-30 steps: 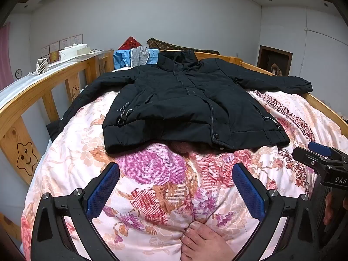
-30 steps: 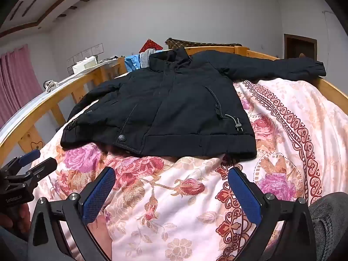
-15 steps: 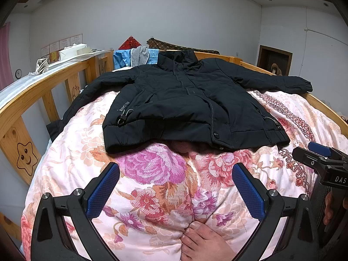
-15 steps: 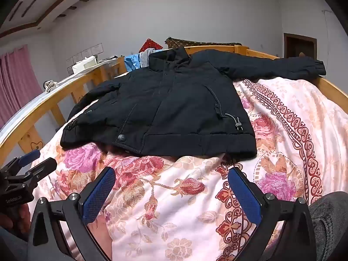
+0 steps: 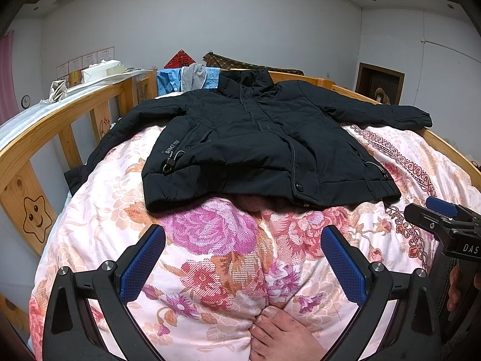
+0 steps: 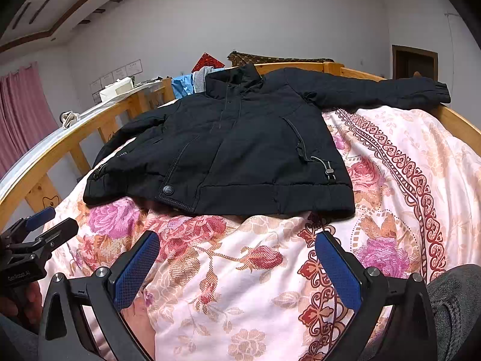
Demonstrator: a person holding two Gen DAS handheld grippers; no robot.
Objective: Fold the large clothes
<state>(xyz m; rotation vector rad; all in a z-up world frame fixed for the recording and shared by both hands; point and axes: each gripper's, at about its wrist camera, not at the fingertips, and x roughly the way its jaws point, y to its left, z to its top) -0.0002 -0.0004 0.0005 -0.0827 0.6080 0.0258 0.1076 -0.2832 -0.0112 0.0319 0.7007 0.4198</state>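
On the wooden-railed bed, over a pink floral quilt: one black padded zip-front jacket, laid flat front-up, collar toward the far rail, hem nearest the person. Sleeves, two: the left one trails down beside the side rail, the right one lies stretched out to the far right rail.

Left tool, one, blue pads spread wide, holding nothing, hovering over bare quilt short of the hem. Right tool, one, likewise spread and empty, short of the hem's right half.

Step, by my reading: none of the fold made yet; the garment is only spread. The next move likely calls for each tool to reach a sleeve or side edge, pinch through thick padding, and carry it inward.

One bare foot shows at the quilt's near edge.
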